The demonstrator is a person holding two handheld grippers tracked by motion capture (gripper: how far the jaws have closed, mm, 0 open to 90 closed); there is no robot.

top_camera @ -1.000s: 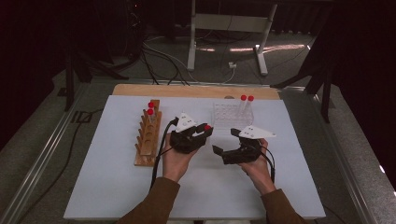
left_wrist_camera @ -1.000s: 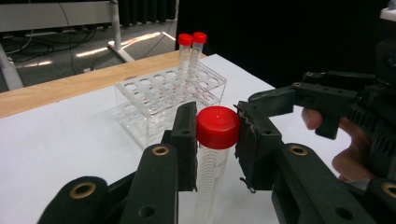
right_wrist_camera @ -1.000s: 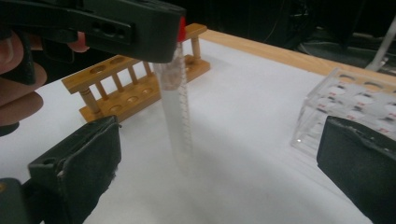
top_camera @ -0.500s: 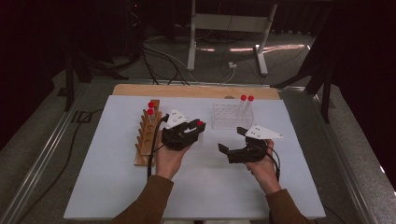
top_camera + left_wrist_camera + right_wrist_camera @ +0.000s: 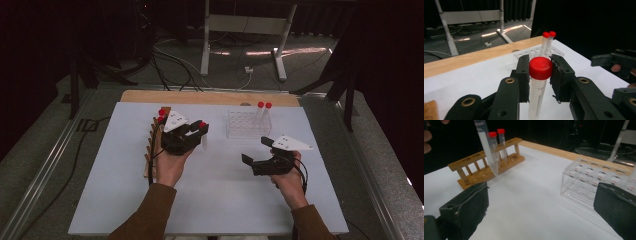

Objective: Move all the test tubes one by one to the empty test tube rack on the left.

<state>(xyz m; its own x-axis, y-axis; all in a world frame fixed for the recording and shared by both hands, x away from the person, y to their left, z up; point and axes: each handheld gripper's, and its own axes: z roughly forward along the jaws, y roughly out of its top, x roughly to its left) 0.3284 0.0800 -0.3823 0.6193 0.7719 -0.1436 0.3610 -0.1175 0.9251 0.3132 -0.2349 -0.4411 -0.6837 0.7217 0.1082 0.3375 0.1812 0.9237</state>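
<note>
The room is dim, its background almost black. The white tabletop (image 5: pixel 125 190) is evenly lit from above and casts only soft shadows. Pale reflections streak the floor (image 5: pixel 260 52) beyond it. The high view is soft and grainy; both gripper views blur slightly at their near edges.

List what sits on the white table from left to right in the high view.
wooden tube rack → left gripper, shut on a red-capped tube → clear plastic rack → two red-capped tubes standing at its right end → right gripper, open.
</note>
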